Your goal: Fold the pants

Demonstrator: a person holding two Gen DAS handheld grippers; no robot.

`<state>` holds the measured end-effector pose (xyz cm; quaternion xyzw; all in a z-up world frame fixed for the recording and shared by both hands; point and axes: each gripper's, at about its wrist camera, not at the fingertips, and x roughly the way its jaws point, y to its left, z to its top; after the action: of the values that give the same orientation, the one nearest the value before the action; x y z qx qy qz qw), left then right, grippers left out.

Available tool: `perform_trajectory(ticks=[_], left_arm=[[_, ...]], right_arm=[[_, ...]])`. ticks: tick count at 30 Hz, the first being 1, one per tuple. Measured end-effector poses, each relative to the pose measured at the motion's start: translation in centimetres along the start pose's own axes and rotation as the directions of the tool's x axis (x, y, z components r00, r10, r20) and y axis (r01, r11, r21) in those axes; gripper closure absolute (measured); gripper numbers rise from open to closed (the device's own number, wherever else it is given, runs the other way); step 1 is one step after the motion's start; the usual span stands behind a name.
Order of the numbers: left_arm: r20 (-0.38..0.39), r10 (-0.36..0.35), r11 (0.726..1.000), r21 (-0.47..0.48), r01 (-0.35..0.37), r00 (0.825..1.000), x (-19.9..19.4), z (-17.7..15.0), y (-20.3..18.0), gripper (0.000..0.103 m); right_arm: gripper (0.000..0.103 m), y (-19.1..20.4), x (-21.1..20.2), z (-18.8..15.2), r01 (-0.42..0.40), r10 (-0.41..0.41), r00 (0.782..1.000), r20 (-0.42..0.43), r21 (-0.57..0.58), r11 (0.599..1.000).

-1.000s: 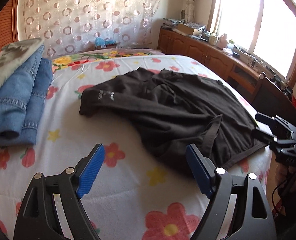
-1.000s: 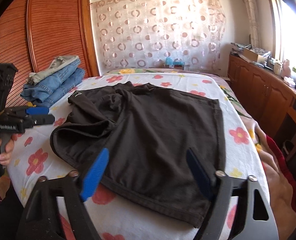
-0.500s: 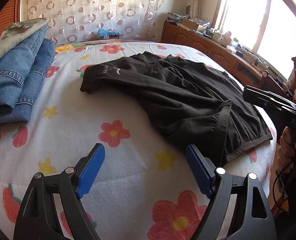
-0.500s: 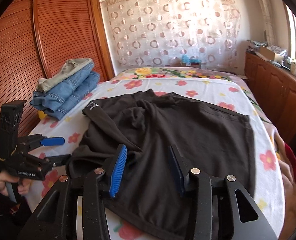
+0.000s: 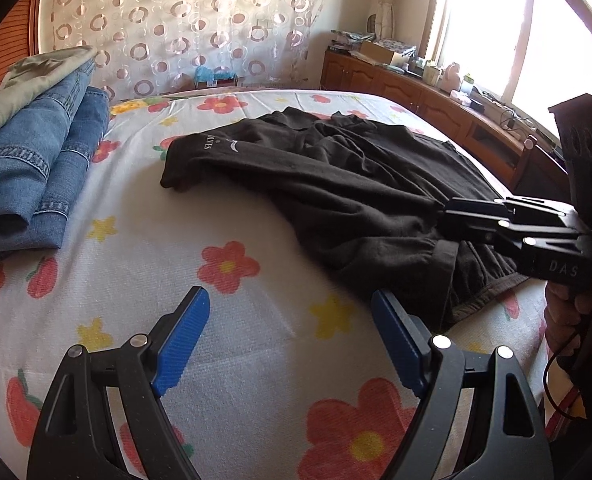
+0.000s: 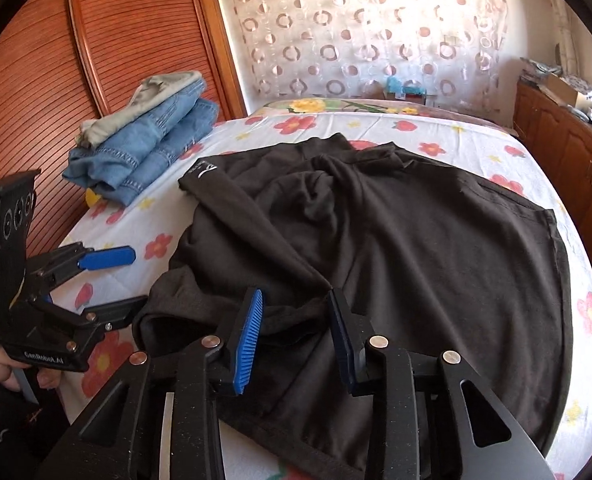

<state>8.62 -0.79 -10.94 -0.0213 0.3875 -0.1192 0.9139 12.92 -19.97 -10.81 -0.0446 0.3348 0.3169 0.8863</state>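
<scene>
Floral bed (image 5: pixel 96 280): black pants (image 6: pixel 416 240) lying crumpled mid-frame, unfolded. I am holding my right gripper (image 6: pixel 296 320) half-spread over the hem, my left gripper (image 5: pixel 292 336) hanging released. Folding entirely pending.

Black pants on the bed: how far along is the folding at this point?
Done: two folded jeans are stacked at the bed's side. In hand: the black pants lie crumpled and unfolded; the right gripper is down over a ridge of the fabric, jaws apart, while the left gripper hovers open over the floral sheet. Left: grasping, flattening, every fold.
</scene>
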Motion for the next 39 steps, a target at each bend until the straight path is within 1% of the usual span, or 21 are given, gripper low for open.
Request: perform_trajectory(ticks=[4, 10, 13, 17, 18, 19, 20, 21, 24, 27, 30, 33, 39], left_arm=[[0.002, 0.001, 1.000, 0.001, -0.001, 1.000, 0.1, 0.1, 0.0, 0.019], [0.003, 0.002, 1.000, 0.002, -0.002, 1.000, 0.0, 0.1, 0.0, 0.019], [0.003, 0.001, 1.000, 0.001, -0.001, 1.000, 0.0, 0.0, 0.0, 0.019], [0.004, 0.000, 1.000, 0.001, 0.000, 1.000, 0.0, 0.0, 0.0, 0.019], [0.004, 0.000, 1.000, 0.000, 0.000, 1.000, 0.0, 0.0, 0.0, 0.019], [0.004, 0.000, 1.000, 0.000, 0.000, 1.000, 0.0, 0.0, 0.0, 0.019], [0.004, -0.001, 1.000, 0.000, 0.001, 1.000, 0.0, 0.0, 0.0, 0.019], [0.004, -0.001, 1.000, 0.000, 0.001, 1.000, 0.0, 0.0, 0.0, 0.019], [0.005, -0.003, 1.000, -0.003, 0.003, 1.000, 0.0, 0.1, 0.0, 0.019], [-0.004, -0.009, 1.000, -0.026, 0.009, 1.000, -0.3, 0.3, 0.1, 0.019], [0.029, -0.027, 0.997, -0.076, 0.030, 0.999, -1.2, 0.9, 0.7, 0.019], [0.050, -0.011, 0.997, -0.081, 0.015, 0.999, -1.8, 1.4, 0.8, 0.019], [0.082, -0.020, 0.997, -0.071, 0.025, 0.996, -2.4, 2.3, 0.1, 0.019]], right_arm=[[0.069, 0.4, 0.5, 0.0, -0.002, 0.002, 1.000, -0.014, -0.010, 1.000], [0.069, 0.3, 1.2, 0.0, 0.026, -0.025, 0.999, -0.035, 0.016, 1.000], [0.069, 0.6, 1.3, 0.0, 0.049, -0.048, 0.998, -0.037, 0.003, 0.999], [0.070, 1.0, 1.3, 0.1, 0.045, -0.045, 0.998, -0.040, -0.012, 0.999], [0.079, 1.2, 1.4, 0.0, 0.033, -0.033, 0.999, -0.038, -0.020, 0.999], [0.084, 1.2, 1.3, 0.0, 0.027, -0.027, 0.999, -0.033, -0.025, 0.999], [0.085, 1.4, 1.1, -0.1, 0.029, -0.030, 0.999, -0.017, -0.029, 0.999], [0.092, 1.4, 0.7, -0.1, 0.026, -0.026, 1.000, 0.002, -0.030, 0.999], [0.096, 1.7, -0.7, 0.0, 0.011, -0.008, 0.998, 0.065, -0.038, 0.999], [0.097, 2.0, -2.2, 0.0, 0.036, -0.029, 0.993, 0.114, -0.054, 0.998], [0.097, 2.0, -3.3, -0.3, 0.041, -0.033, 0.989, 0.146, -0.050, 0.998], [0.097, 2.1, -4.1, -0.7, 0.095, -0.083, 0.981, 0.174, -0.059, 0.994], [0.097, 2.0, -6.1, -1.3, 0.104, -0.093, 0.972, 0.216, -0.039, 0.994]])
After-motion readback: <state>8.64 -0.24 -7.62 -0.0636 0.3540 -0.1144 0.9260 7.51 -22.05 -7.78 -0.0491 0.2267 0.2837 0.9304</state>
